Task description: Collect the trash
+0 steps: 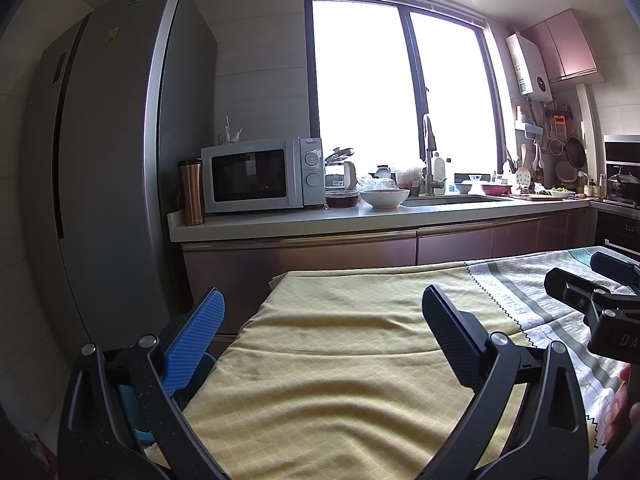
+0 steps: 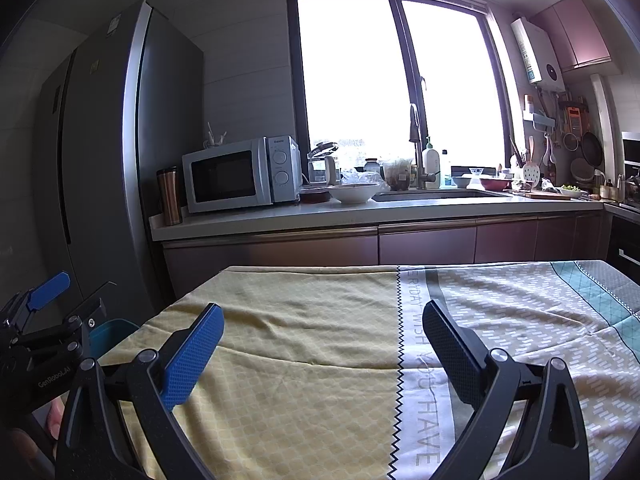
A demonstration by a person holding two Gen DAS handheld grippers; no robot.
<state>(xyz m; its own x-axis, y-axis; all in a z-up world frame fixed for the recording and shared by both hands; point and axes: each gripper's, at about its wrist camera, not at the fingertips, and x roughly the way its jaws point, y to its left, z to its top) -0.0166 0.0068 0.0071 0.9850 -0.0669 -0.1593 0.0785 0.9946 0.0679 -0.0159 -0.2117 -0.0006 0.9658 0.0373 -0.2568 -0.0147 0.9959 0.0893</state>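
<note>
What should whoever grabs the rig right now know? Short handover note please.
Left gripper: open, holding nothing, over the yellow patterned tablecloth.
Right gripper: open, holding nothing, over the same cloth near its grey lettered stripe.
Trash: none visible on the cloth in either wrist view.
Blue plastic bin: beside the table's left edge, mostly hidden; contents cannot be seen.
Done: cannot tell; nothing is in hand.
Left: find any remaining trash, perhaps out of frame, and check the bin.

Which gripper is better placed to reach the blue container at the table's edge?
Left, probably. The blue container sits just below the left gripper, off the cloth's left edge; the right gripper hangs over its middle.
</note>
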